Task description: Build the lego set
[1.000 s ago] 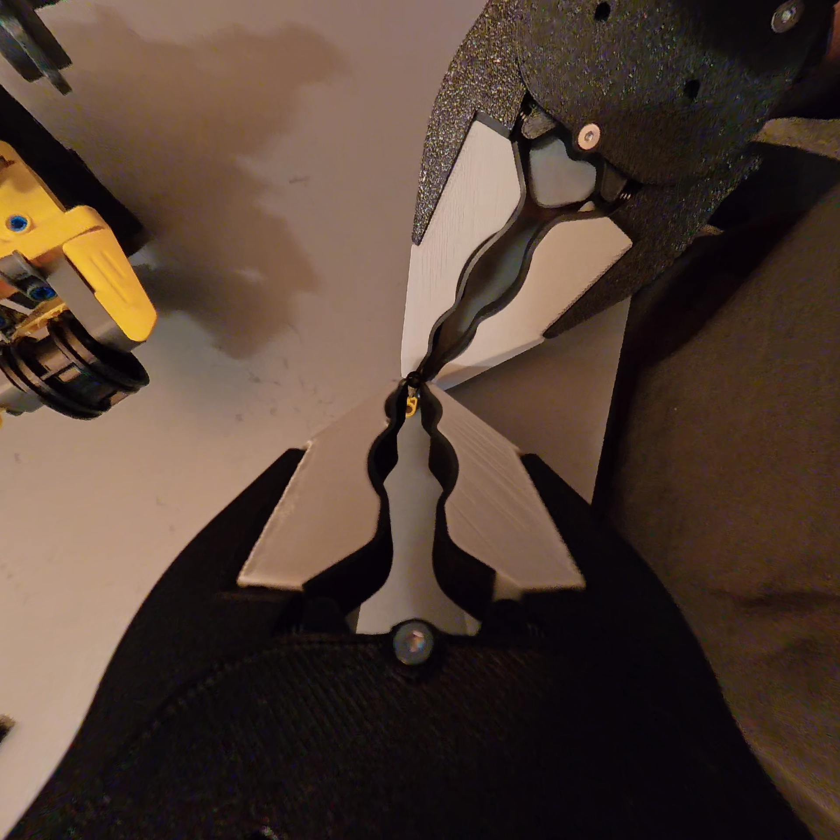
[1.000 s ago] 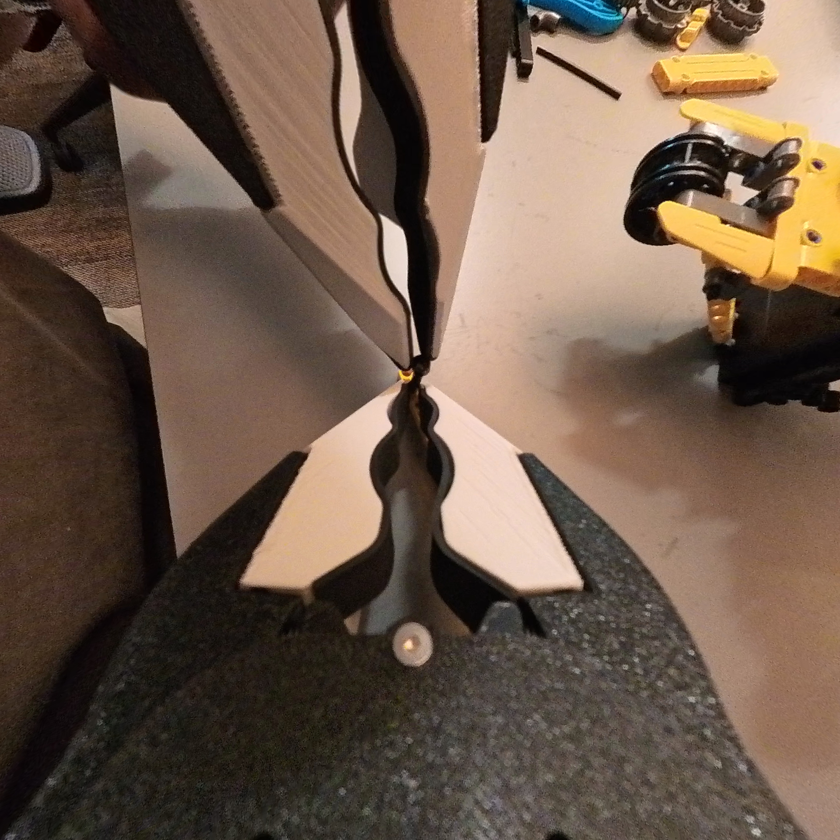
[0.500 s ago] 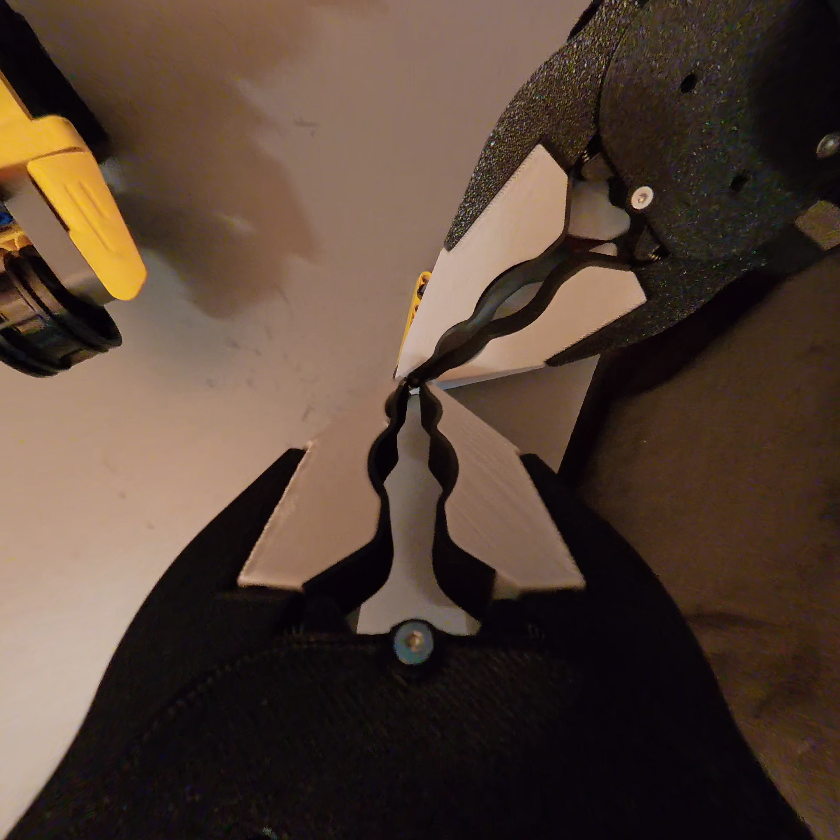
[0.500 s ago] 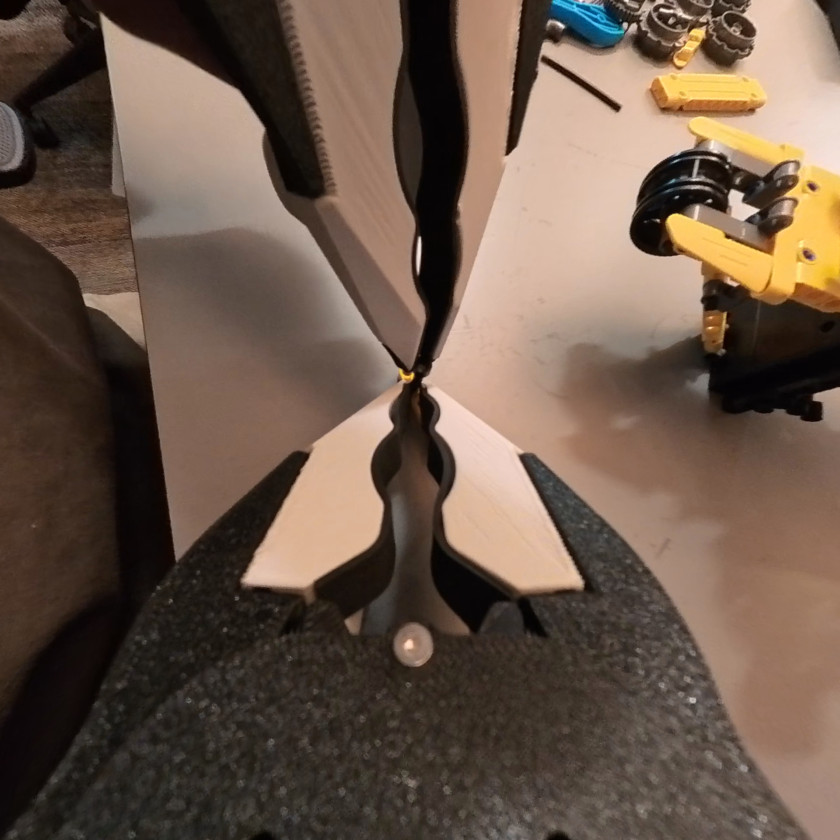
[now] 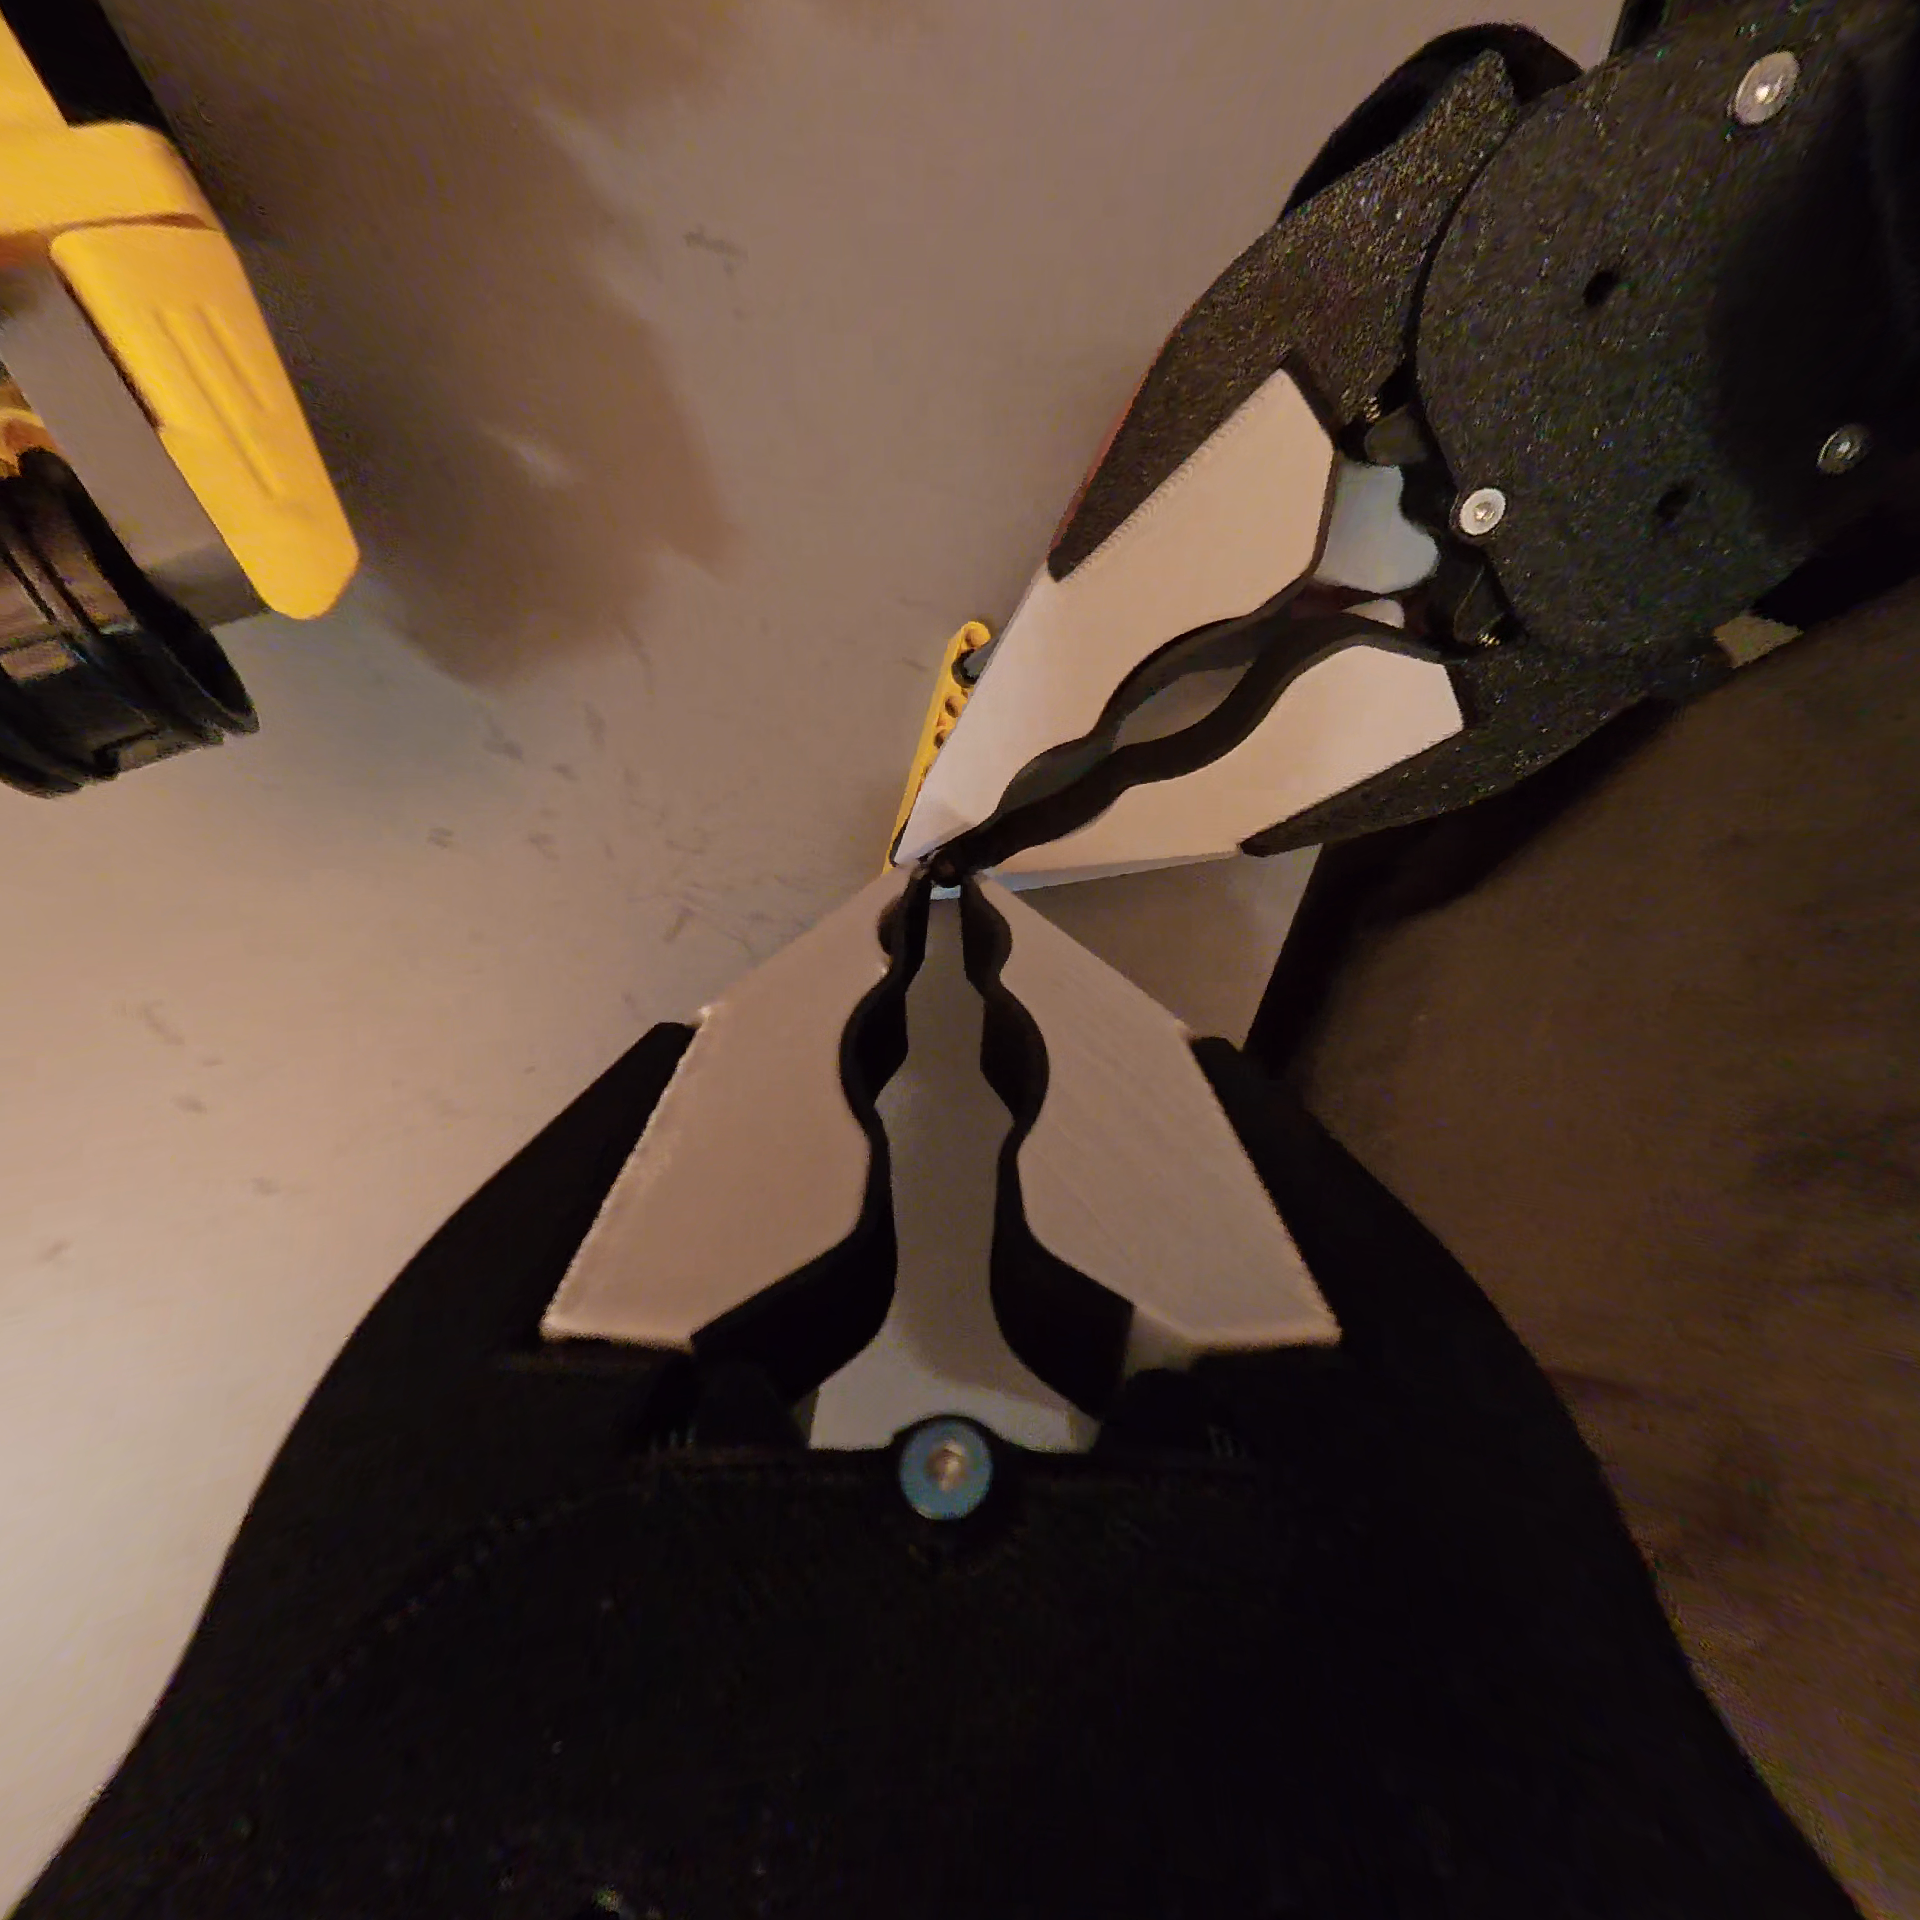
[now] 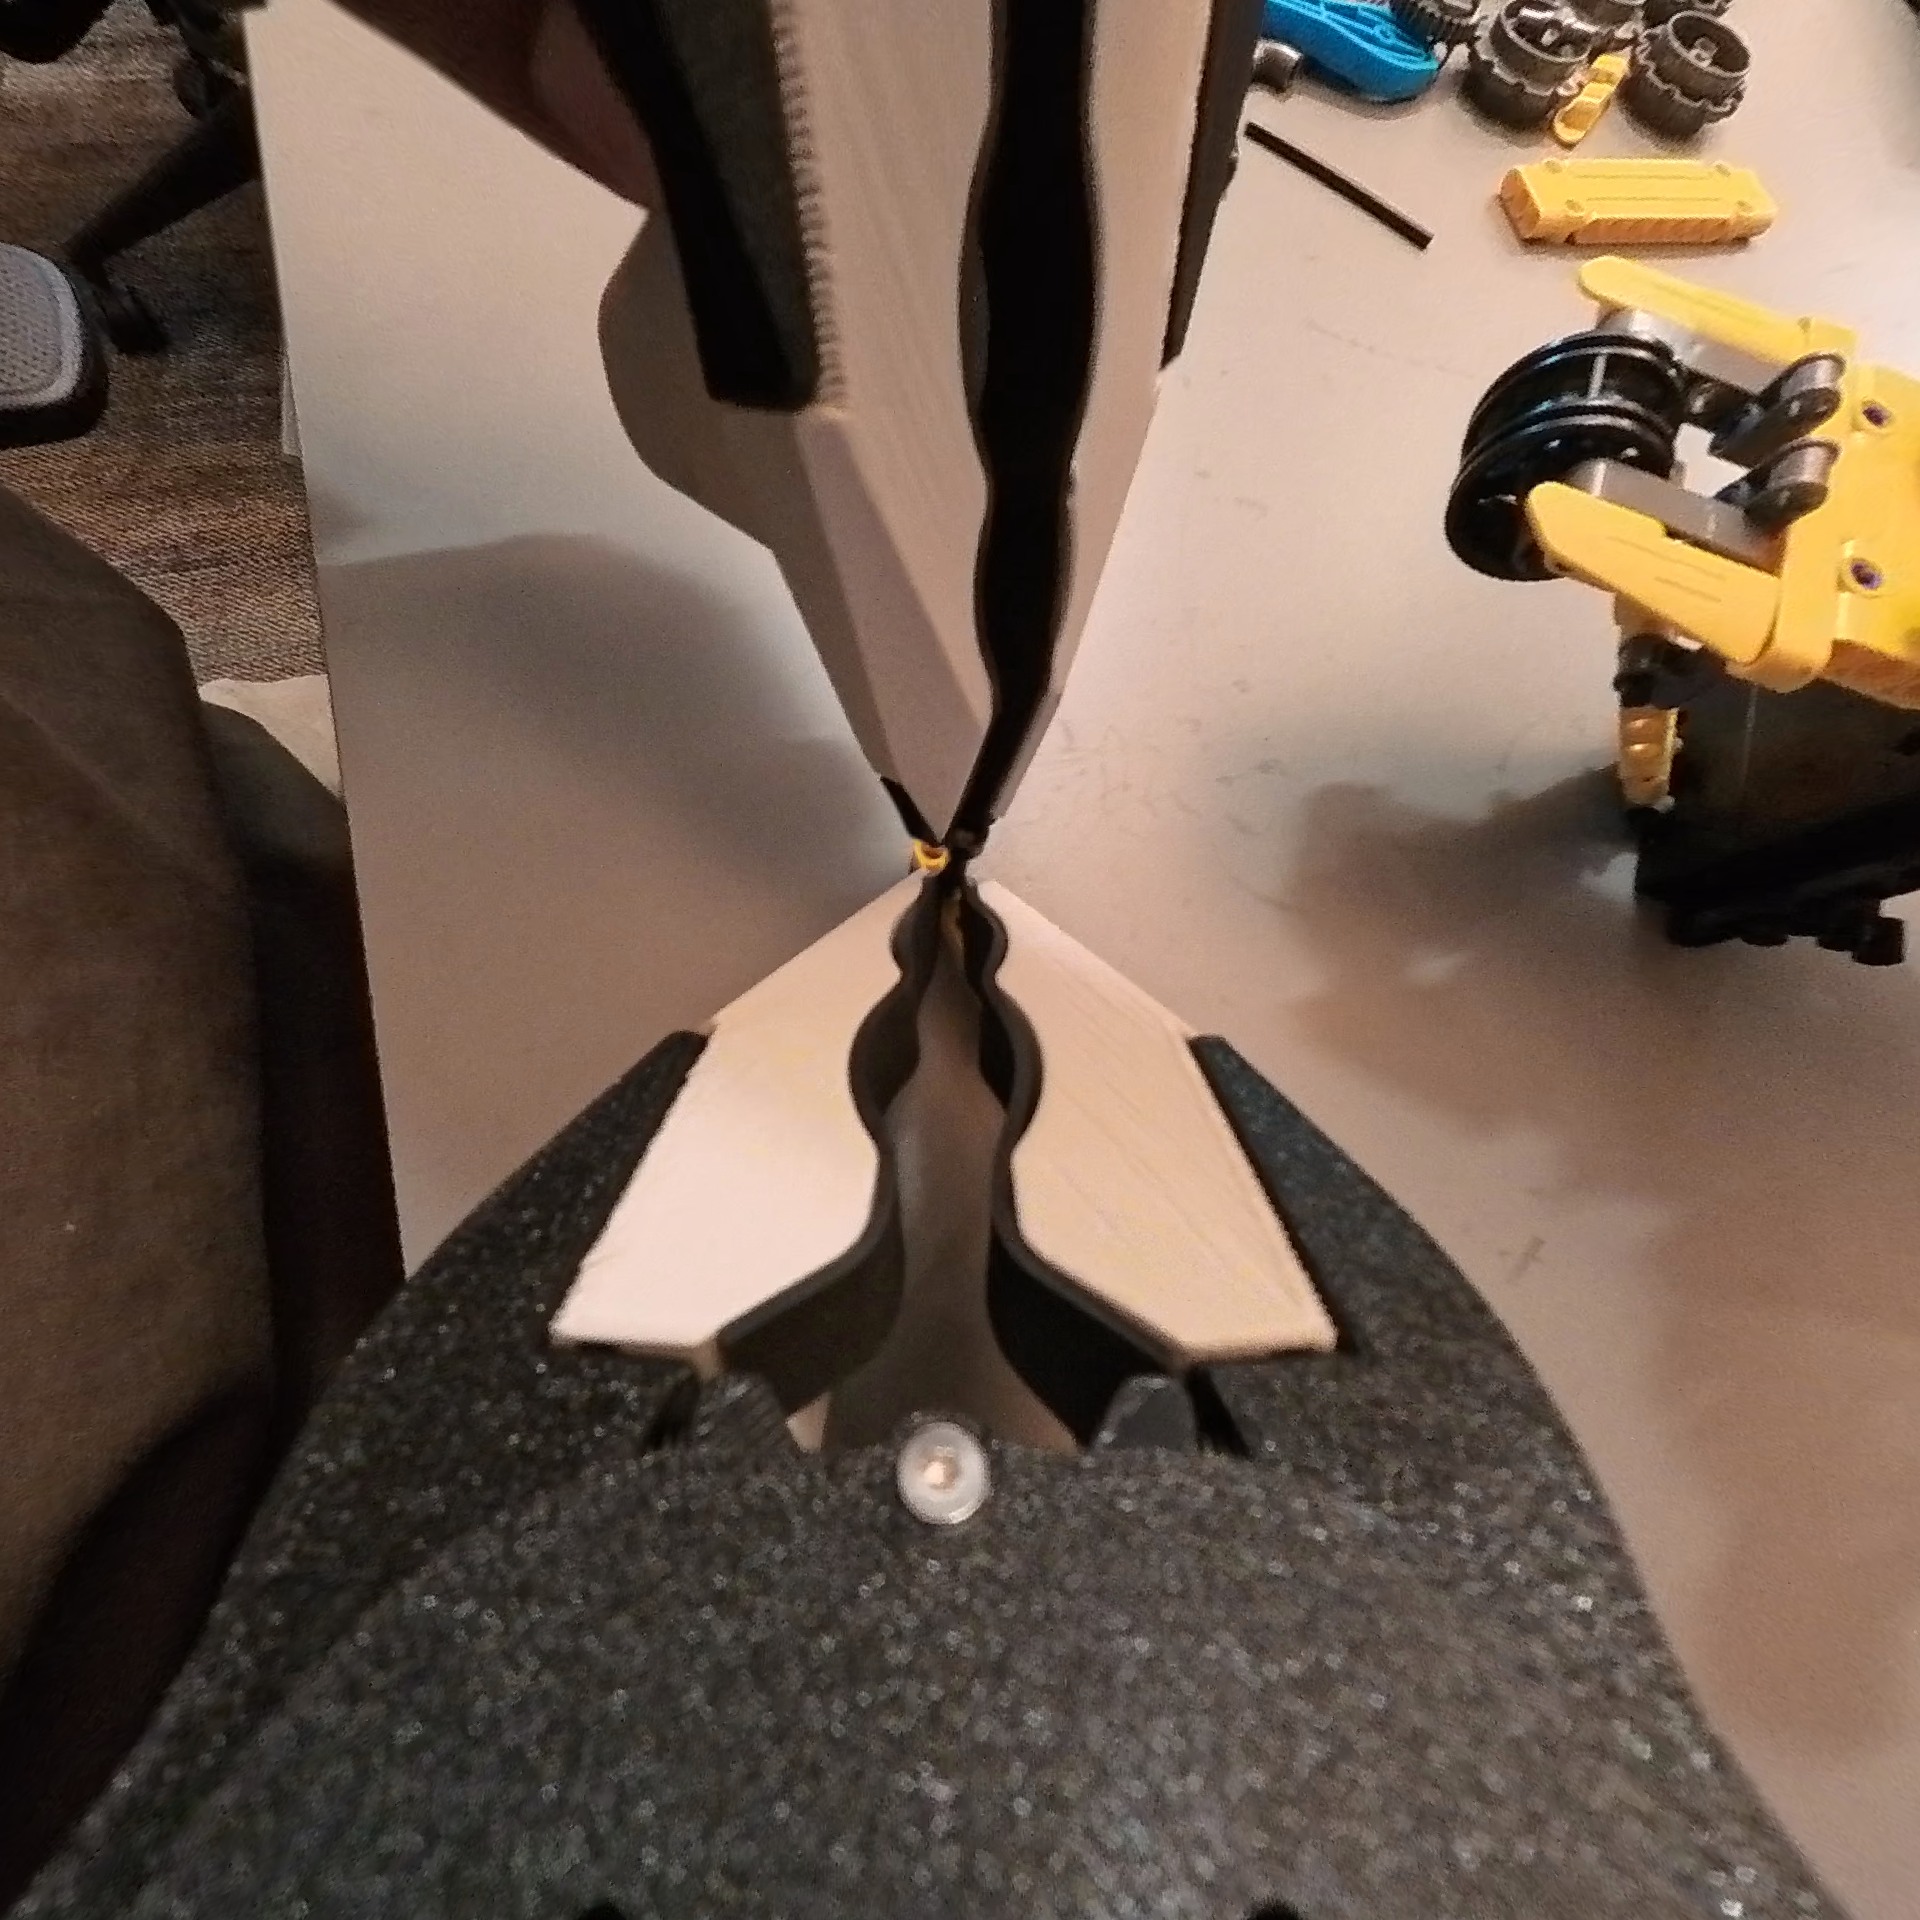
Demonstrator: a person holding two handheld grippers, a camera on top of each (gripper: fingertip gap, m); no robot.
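Left wrist view shows both grippers tip to tip: left gripper [image 5: 940,883] and right gripper [image 5: 951,854], jaws on each clenched on a thin yellow toy beam [image 5: 943,717] that pokes out behind the right tips. Light, stiff, slick plastic; pinch its ends. Yellow toy machine [image 6: 1714,582] sits off right. No readable writing.

The left tongs [image 5: 940,883] reach up from the bottom middle of the left wrist view, their white fingers [image 5: 769,1122] drawn together to a point at the frame's centre. The right tongs [image 5: 951,857] come in from the upper right there, also pinched, tip to tip with the left. In the right wrist view the right tongs [image 6: 945,883] rise from the bottom and the left tongs [image 6: 961,831] hang from the top, tips meeting mid-frame.
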